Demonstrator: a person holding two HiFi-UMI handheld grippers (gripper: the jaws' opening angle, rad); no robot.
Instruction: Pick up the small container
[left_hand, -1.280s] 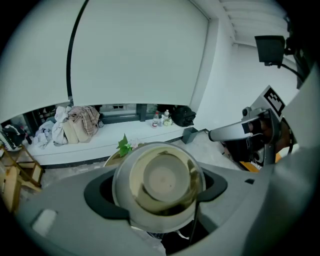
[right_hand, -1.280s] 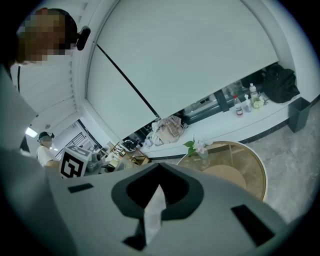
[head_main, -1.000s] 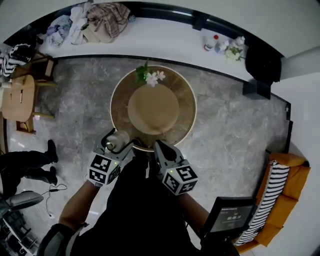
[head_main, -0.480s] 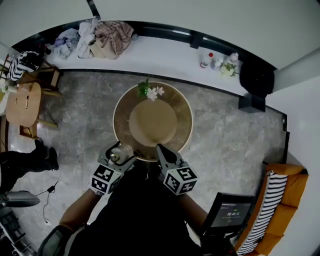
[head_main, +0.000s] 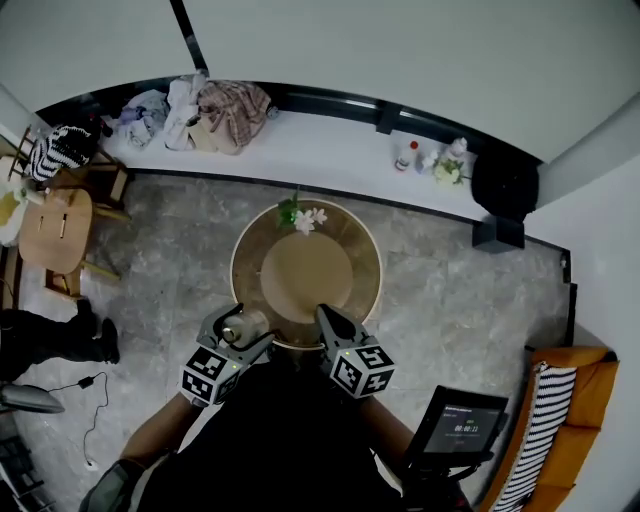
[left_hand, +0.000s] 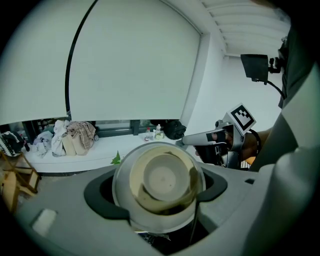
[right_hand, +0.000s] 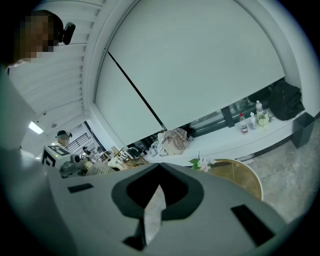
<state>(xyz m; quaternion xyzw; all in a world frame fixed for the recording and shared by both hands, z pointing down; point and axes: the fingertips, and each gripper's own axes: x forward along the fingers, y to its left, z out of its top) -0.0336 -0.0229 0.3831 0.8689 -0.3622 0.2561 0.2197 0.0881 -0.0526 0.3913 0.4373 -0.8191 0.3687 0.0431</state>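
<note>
The bench (head_main: 372, 262) sits farther off than a second ago, as if the person has risen. The left gripper (head_main: 243, 330) clamps the container (left_hand: 161, 180) between its jaws, near the bench's front rim. The right gripper (head_main: 328, 316) is closed on nothing. The container looks smooth and round, so a slackened squeeze could let it slip.

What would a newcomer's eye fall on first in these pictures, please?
The eye goes first to the small container, a shiny metal cup with a pale inside, clamped between the jaws of the left gripper by the near edge of the round table. Next comes the sprig of flowers at the table's far edge, then the right gripper, shut and empty, beside the left.
</note>
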